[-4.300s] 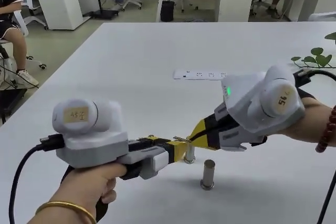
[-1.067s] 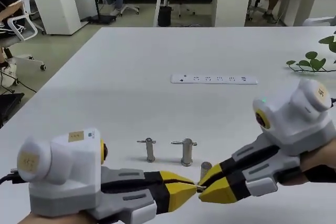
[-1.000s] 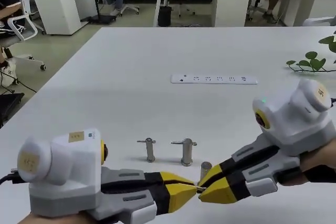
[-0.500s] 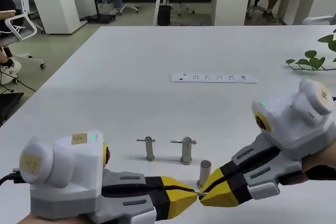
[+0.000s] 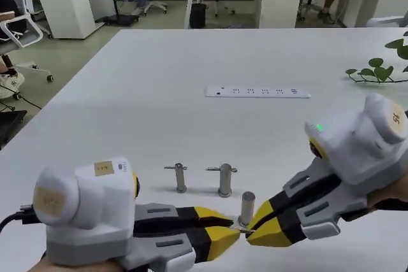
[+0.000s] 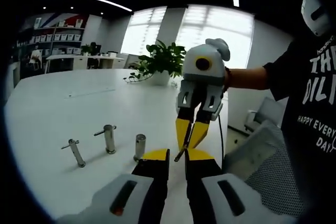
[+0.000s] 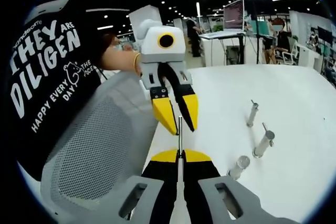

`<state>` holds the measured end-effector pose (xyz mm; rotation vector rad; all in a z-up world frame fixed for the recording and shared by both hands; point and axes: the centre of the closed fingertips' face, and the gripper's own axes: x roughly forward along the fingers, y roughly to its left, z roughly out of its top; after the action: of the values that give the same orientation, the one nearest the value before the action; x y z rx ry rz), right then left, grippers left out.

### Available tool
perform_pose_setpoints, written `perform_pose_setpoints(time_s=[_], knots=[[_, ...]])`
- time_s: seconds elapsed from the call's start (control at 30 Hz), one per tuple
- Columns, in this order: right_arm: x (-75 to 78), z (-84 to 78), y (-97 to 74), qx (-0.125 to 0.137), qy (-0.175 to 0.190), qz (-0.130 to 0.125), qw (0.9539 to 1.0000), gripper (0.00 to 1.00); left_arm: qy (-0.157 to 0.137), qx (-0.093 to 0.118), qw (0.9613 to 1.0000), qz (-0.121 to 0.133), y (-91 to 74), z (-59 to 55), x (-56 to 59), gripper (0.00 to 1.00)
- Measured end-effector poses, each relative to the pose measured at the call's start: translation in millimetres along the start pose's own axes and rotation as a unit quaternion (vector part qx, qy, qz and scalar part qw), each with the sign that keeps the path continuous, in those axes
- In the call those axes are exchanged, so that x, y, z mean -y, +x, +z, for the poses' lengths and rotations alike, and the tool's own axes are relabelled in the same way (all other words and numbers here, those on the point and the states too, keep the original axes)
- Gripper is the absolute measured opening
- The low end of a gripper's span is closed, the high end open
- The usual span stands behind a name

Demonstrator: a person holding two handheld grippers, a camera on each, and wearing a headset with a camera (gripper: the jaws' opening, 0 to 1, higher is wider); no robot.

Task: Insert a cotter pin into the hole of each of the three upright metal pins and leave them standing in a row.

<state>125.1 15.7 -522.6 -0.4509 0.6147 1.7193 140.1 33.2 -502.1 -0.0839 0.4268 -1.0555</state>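
The white worktop [image 5: 127,106] carries three upright metal pins; the left pin [image 5: 180,178] and the middle pin [image 5: 224,179] stand side by side, each crossed by a cotter pin [image 5: 213,169]; the third pin [image 5: 247,207] stands bare, just right of them. A white power strip [image 5: 257,92] lies flat farther back; a leafy plant [image 5: 376,71] sits at the right edge.

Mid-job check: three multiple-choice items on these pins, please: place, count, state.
1. Where does the bare metal pin stand? A) beside the right gripper tips B) beside the power strip C) under the plant
2. How many metal pins already have a crosspiece through them? A) none B) two C) three
3. The right gripper is: A) open B) shut on a cotter pin C) shut on a metal pin
Key: A, it rises just behind the tips; B, left metal pin and middle metal pin each show one; B, the thin pin sticks out of its closed jaws.
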Motion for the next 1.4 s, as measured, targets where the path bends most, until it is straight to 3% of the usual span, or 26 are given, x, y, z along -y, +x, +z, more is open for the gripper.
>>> perform_pose_setpoints(time_s=[0.2, 0.3, 0.47, 0.7, 1.07, 1.4], knots=[[10.6, -8.2, -4.4, -0.011, 0.006, -0.025, 0.9996, 0.00, 0.004, 0.003, 0.9995, 0.031, -2.7, -1.1, -10.2, 0.11], [17.0, -15.2, -7.7, -0.028, 0.003, -0.042, 0.9987, 0.00, 0.004, 0.004, 0.9992, 0.039, -2.9, -1.5, -12.6, 0.14], [27.4, -21.8, -14.0, -0.039, 0.009, -0.074, 0.9965, 0.00, 0.018, -0.012, 0.9977, 0.064, 0.3, -7.9, -19.3, 0.18], [35.7, -33.0, -21.8, -0.041, 0.029, -0.099, 0.9938, 0.00, 0.037, -0.027, 0.9946, 0.093, 8.6, -11.2, -29.9, 0.24], [47.7, -52.2, -32.4, -0.045, 0.040, -0.114, 0.9917, 0.00, 0.063, -0.048, 0.9897, 0.119, 33.5, -17.9, -42.3, 0.30], [60.5, -64.3, -35.9, -0.051, 0.058, -0.127, 0.9890, 0.00, 0.075, -0.088, 0.9831, 0.142, 49.7, -33.2, -57.8, 0.29]])
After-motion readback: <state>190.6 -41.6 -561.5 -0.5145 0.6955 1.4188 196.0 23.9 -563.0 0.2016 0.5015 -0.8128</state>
